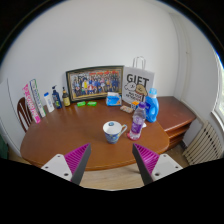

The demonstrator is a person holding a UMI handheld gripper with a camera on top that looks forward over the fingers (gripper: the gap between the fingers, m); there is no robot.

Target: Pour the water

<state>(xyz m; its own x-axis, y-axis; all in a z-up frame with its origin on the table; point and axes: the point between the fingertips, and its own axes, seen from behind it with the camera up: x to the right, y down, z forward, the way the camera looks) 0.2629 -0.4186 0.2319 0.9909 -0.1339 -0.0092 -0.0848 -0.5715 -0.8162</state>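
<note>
One round wooden table (60, 140) filling the view ahead. Against the wall at 12 o'clock, a framed group picture (94, 81); at about 1 o'clock, a white gift bag (138, 80) with a blue jug (152, 103) just in front of it. Nearer, the tool (111, 152): spread wide, nothing between the pink-padded fingers, hovering short of the things on the table. Just beyond the fingers at 12 o'clock, a white mug (113, 130) with a blue pattern, upright, probably the vessel to fill. Beside it at 1 o'clock, apart from it though near, a small bottle (138, 124), upright, apparently clear with a coloured band; likely the thing to pour from. Probably light thin plastic: apt to give under a hard squeeze and to slide on smooth walls. Best taken across the middle of the body, below the neck, with moderate pressure. Whether capped: too small to tell.
</note>
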